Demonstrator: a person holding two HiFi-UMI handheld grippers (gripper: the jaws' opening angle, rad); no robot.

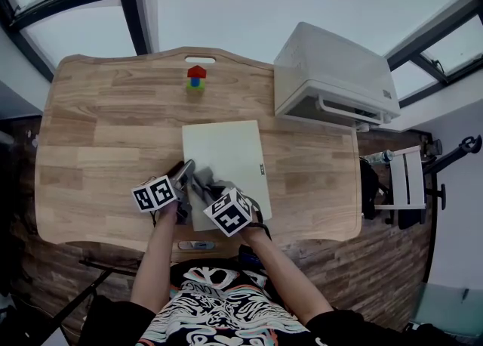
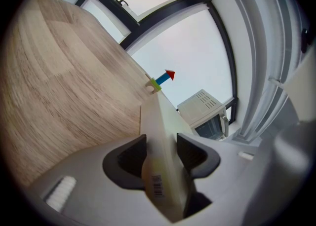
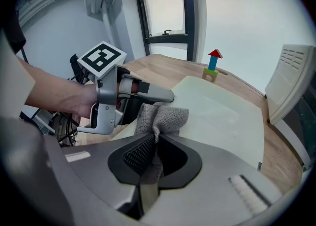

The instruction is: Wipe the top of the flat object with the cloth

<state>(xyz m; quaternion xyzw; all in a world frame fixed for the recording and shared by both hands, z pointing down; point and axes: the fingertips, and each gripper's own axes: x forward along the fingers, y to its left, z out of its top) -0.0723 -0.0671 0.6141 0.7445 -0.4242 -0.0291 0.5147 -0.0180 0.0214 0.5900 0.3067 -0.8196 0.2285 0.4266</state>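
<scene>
The left gripper (image 1: 183, 173) is clamping its jaws on the near left edge of the pale cream flat rectangular board (image 1: 226, 148), which is lying in the middle of the light wooden table (image 1: 98, 148). The right gripper (image 3: 155, 153) is pinching a bunched grey knitted cloth (image 3: 163, 116) between closed jaws, and the cloth is resting on the board's near end, just beside the left gripper. A small red, blue and green block stack (image 1: 196, 78) is standing near the table's far edge, well apart from the board.
</scene>
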